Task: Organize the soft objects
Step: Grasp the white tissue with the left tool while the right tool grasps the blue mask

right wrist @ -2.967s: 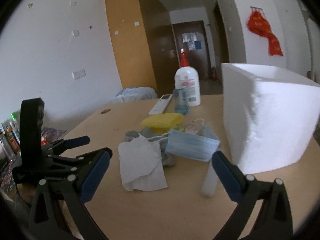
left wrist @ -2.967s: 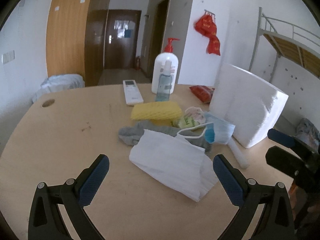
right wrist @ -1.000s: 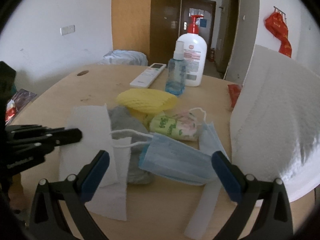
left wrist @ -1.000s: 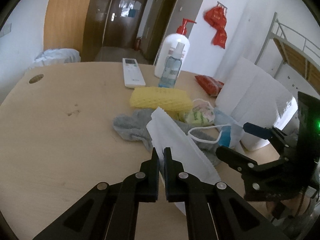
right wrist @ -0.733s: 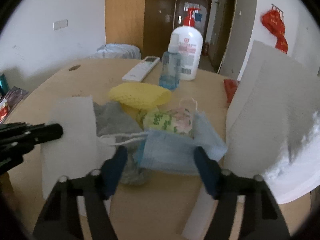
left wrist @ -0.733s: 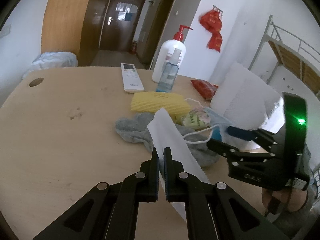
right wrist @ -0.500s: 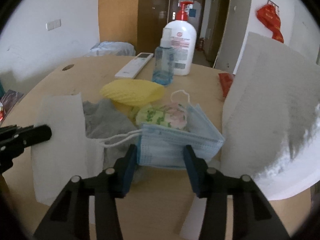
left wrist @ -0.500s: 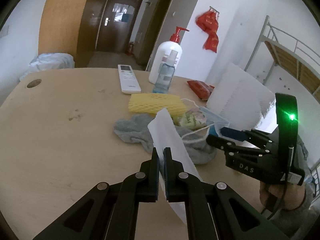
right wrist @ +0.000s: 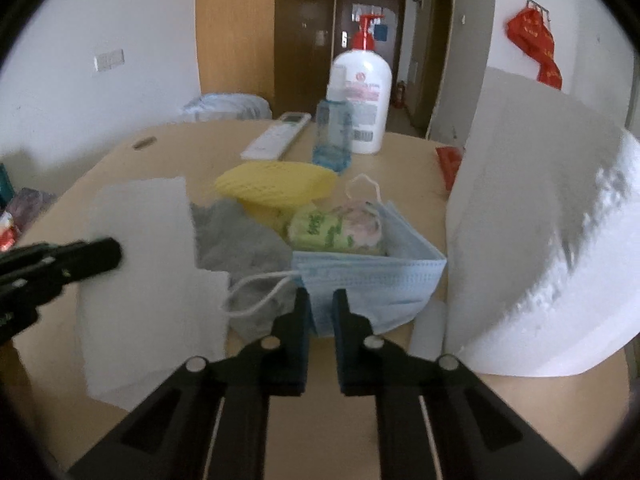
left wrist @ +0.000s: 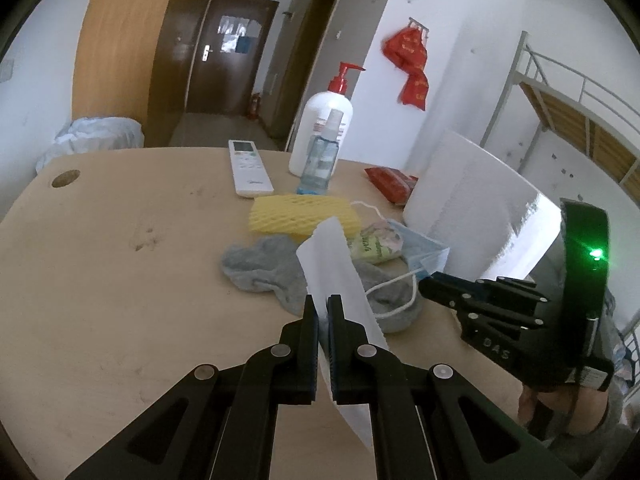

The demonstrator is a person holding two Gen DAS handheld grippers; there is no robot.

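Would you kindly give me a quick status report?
Left gripper shut on white tissue. Right gripper shut on blue mask. Mask loop lies across grey sock.

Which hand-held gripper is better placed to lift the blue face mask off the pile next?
Right. The right hand-held gripper is shut on the near edge of the blue face mask; the left hand-held gripper is shut on the white tissue.

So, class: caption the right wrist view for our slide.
Right hand-held gripper shut on pale blue pleated face mask beside grey cloth.
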